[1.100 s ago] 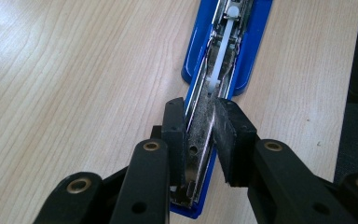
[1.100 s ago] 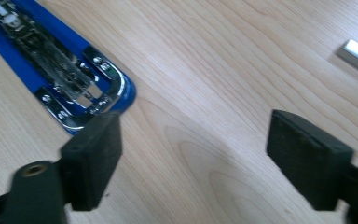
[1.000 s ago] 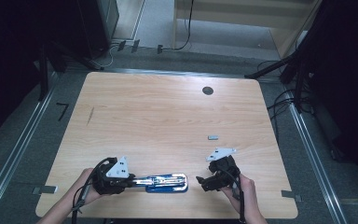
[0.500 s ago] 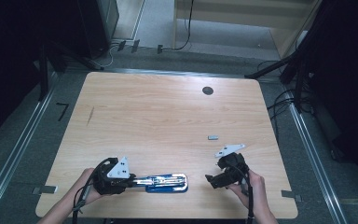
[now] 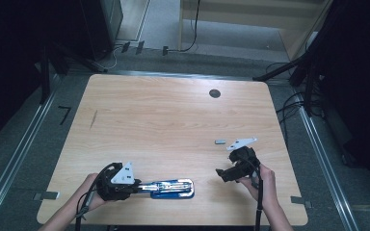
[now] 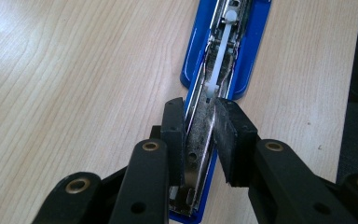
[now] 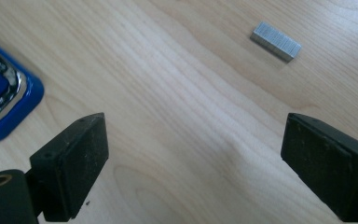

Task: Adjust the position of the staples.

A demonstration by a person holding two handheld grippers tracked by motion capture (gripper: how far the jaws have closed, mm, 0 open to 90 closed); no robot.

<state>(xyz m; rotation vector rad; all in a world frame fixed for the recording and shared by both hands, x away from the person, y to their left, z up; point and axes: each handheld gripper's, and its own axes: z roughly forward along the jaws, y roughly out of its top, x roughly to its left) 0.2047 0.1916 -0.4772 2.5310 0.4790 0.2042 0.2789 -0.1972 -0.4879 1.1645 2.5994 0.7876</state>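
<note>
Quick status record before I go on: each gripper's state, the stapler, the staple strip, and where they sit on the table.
left gripper: shut on the stapler's metal rail
stapler: blue, opened flat, near the table's front edge
right gripper: open, nothing between the jaws
staple strip: loose on the wood, ahead of the right gripper, untouched
table: light wood, dark round mark near the far edge

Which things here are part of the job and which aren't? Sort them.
In the job: stapler, clamped open by the left gripper; staple strip, ahead of the open right gripper.
Lying about: round dark spot at the table's far edge.
</note>
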